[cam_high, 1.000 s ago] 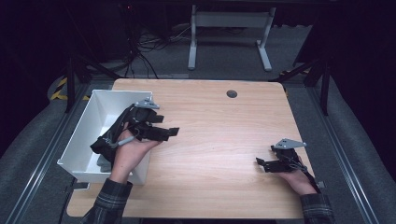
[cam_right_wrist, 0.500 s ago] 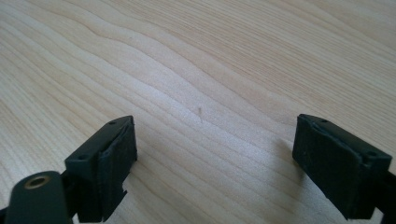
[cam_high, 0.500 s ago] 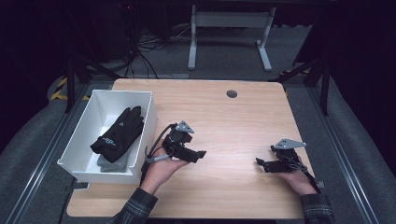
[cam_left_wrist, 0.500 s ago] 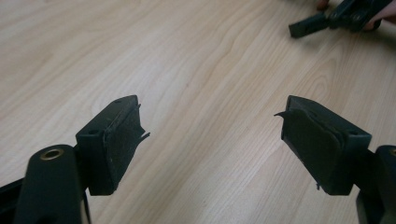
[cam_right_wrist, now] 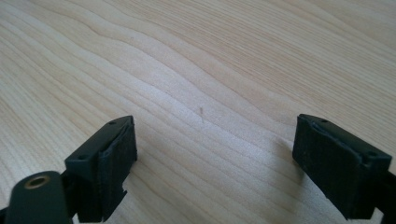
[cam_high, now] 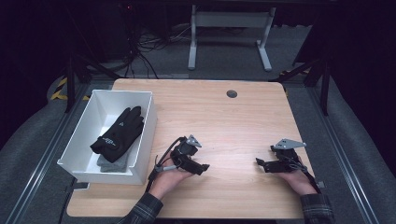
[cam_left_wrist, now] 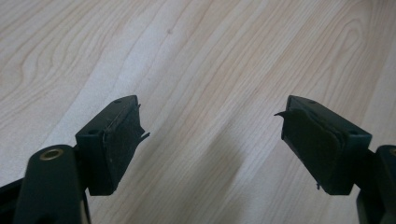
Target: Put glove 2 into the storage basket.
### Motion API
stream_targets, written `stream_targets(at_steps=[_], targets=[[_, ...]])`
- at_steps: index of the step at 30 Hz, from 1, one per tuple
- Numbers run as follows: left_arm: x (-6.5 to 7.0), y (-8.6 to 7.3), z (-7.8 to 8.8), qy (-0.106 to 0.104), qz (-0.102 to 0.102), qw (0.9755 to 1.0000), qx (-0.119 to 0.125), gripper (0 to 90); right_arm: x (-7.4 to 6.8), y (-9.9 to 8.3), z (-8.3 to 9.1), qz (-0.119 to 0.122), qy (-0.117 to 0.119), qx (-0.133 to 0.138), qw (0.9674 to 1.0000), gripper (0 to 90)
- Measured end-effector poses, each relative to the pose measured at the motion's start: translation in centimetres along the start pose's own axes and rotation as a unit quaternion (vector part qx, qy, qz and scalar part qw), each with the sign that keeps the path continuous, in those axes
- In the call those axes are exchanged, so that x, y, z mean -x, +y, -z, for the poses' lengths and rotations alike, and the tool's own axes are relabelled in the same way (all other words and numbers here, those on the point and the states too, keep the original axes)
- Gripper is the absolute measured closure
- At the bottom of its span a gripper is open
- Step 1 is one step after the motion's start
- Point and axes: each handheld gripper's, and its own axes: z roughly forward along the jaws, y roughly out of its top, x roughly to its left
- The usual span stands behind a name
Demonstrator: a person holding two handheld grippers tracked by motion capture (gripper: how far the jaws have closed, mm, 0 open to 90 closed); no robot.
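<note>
Left gripper rested low over the bare wooden table, just right of the white bin, jaws apart with nothing between them. Black glove lay inside the bin on top of a grey cloth, well clear of the gripper. Right gripper sat at the near right of the table, jaws likewise apart and empty.

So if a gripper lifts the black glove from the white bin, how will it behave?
The glove would probably hang limp, since it already drapes softly over grey cloth in the bin. It looks light for its size. Its fabric seems unlikely to slip from padded jaws, though loose fingers may drag on the rim.
</note>
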Motion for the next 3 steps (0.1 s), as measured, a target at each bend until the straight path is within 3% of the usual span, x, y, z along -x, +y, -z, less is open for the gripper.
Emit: stream_targets(at_steps=[3], targets=[[-0.04, -0.30, -0.55, 0.012, -0.015, 0.9997, -0.014, 19.8, -0.01, 0.00, -0.01, 0.001, 0.001, 0.000, 1.0000, 14.0]])
